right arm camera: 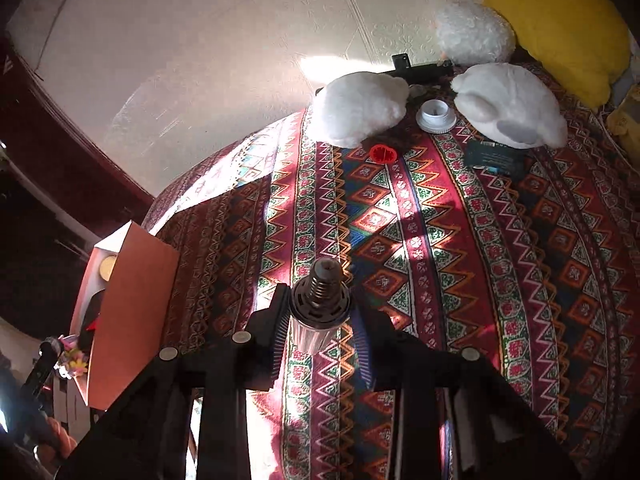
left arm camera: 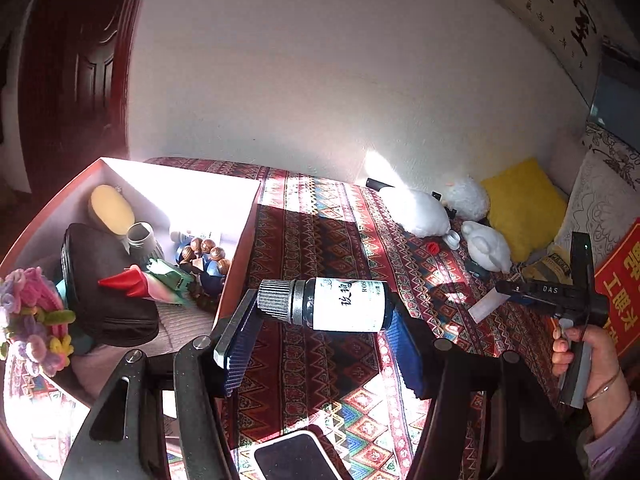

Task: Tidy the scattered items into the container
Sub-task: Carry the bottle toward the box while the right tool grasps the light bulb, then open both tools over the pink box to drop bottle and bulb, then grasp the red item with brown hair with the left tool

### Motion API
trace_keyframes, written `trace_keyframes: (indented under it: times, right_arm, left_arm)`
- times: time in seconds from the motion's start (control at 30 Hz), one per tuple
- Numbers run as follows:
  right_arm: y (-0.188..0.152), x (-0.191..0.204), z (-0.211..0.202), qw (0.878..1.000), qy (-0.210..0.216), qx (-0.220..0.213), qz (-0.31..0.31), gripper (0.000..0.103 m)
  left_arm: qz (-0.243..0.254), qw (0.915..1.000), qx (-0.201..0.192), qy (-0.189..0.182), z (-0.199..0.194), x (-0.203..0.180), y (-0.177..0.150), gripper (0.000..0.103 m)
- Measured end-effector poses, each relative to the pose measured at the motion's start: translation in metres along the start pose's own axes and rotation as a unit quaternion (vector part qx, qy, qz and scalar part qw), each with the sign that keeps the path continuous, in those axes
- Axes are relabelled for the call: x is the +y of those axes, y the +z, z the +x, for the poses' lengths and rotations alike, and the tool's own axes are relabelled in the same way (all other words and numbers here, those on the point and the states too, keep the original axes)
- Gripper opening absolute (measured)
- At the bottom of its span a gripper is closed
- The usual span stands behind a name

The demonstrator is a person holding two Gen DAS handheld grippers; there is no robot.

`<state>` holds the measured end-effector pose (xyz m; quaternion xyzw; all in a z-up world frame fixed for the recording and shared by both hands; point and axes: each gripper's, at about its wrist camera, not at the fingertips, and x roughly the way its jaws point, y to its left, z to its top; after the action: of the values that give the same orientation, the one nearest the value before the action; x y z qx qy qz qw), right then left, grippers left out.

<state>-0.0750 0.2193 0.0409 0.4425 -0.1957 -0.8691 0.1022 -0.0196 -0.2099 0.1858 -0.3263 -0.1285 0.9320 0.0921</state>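
In the left wrist view my left gripper (left arm camera: 324, 304) is shut on a dark bottle (left arm camera: 344, 304) with a white label and a ribbed cap. The bottle lies crosswise between the blue pads, above the patterned cloth and just right of the orange box (left arm camera: 236, 256). The box holds a black pouch (left arm camera: 104, 288), a yellow oval, a metal cup, wooden beads and crochet flowers. My right gripper (right arm camera: 320, 300) is shut on a light bulb (right arm camera: 320, 308) with its screw base pointing forward, above the cloth. The box (right arm camera: 132, 300) stands to its left. A hand carries the right gripper (left arm camera: 508, 294) at the right.
White plush toys (right arm camera: 360, 108) (right arm camera: 512, 104), a white cap (right arm camera: 436, 116), a red cap (right arm camera: 383, 153) and a dark card (right arm camera: 496, 156) lie at the far side of the cloth. A yellow cushion (left arm camera: 524, 204) and a red sign (left arm camera: 620, 280) stand right. A phone (left arm camera: 292, 456) lies near.
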Motion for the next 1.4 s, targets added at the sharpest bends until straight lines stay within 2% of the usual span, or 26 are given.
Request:
trace_keyframes:
  times: [0.07,0.13,0.23,0.37,0.4,0.47,0.5,0.53,0.57,0.67,0.77,0.83,0.97,1.03,1.13,1.2,1.27,1.33,1.4]
  right_arm:
    - [-0.002,0.019,-0.016,1.000,0.018,-0.008,-0.009,0.028]
    - [-0.002,0.054,-0.031,0.998,0.048,-0.016,-0.036,0.028]
    - [0.005,0.128,-0.048,0.990,0.097,-0.036,-0.095,0.028]
    - [0.013,0.239,-0.044,0.970,0.158,-0.056,-0.174,0.028]
    - [0.013,0.265,-0.037,0.966,0.165,-0.059,-0.191,0.028]
    - [0.012,0.311,-0.017,0.958,0.171,-0.054,-0.222,0.030]
    - [0.010,0.331,-0.005,0.955,0.166,-0.046,-0.240,0.035]
    - [0.006,0.346,0.004,0.954,0.153,-0.044,-0.255,0.063]
    - [0.002,0.357,0.008,0.953,0.141,-0.055,-0.263,0.083]
    - [-0.009,0.363,0.000,0.944,0.146,-0.089,-0.281,0.084]
    - [-0.013,0.334,-0.017,0.947,0.135,-0.108,-0.271,0.084]
    - [-0.011,0.296,-0.032,0.956,0.125,-0.115,-0.240,0.084]
    - [-0.004,0.178,-0.073,0.977,0.102,-0.151,-0.114,0.084]
    - [-0.006,0.101,-0.094,0.980,0.094,-0.172,-0.023,0.086]
    - [-0.022,-0.012,-0.110,0.972,0.075,-0.193,0.110,0.087]
    - [-0.034,-0.073,-0.107,0.961,0.068,-0.199,0.177,0.087]
    - [-0.042,-0.118,-0.097,0.952,0.072,-0.203,0.218,0.087]
    - [-0.043,-0.150,-0.081,0.948,0.070,-0.198,0.240,0.087]
    - [-0.037,-0.173,-0.065,0.948,0.064,-0.166,0.265,0.087]
  left_arm:
    - [-0.013,0.9998,-0.017,0.007,-0.014,0.010,0.008,0.059]
    - [-0.012,0.9978,-0.053,0.039,-0.033,0.022,0.023,0.060]
    - [-0.022,0.9903,-0.102,0.092,-0.056,0.050,0.049,0.060]
    - [-0.072,0.9827,-0.124,0.117,-0.070,0.100,0.062,0.060]
    - [-0.087,0.9799,-0.124,0.129,-0.068,0.112,0.062,0.061]
    - [-0.116,0.9738,-0.117,0.156,-0.061,0.134,0.059,0.076]
    - [-0.128,0.9713,-0.112,0.166,-0.059,0.142,0.058,0.086]
    - [-0.137,0.9700,-0.107,0.170,-0.058,0.148,0.057,0.087]
    - [-0.141,0.9702,-0.104,0.167,-0.057,0.153,0.056,0.087]
    - [-0.136,0.9702,-0.112,0.166,-0.062,0.154,0.056,0.088]
    - [-0.121,0.9718,-0.121,0.162,-0.064,0.145,0.058,0.092]
    - [-0.111,0.9739,-0.126,0.153,-0.065,0.133,0.057,0.098]
    - [-0.061,0.9861,-0.114,0.104,-0.048,0.081,0.056,0.099]
    - [-0.019,0.9921,-0.093,0.081,-0.026,0.042,0.050,0.102]
    - [0.050,0.9971,-0.037,0.044,0.025,-0.030,0.026,0.103]
    - [0.086,0.9960,0.007,0.023,0.068,-0.083,0.005,0.103]
    - [0.109,0.9931,0.043,0.004,0.114,-0.133,-0.012,0.103]
    - [0.114,0.9909,0.072,-0.004,0.165,-0.172,-0.017,0.102]
    - [0.110,0.9889,0.099,-0.007,0.219,-0.205,-0.015,0.102]
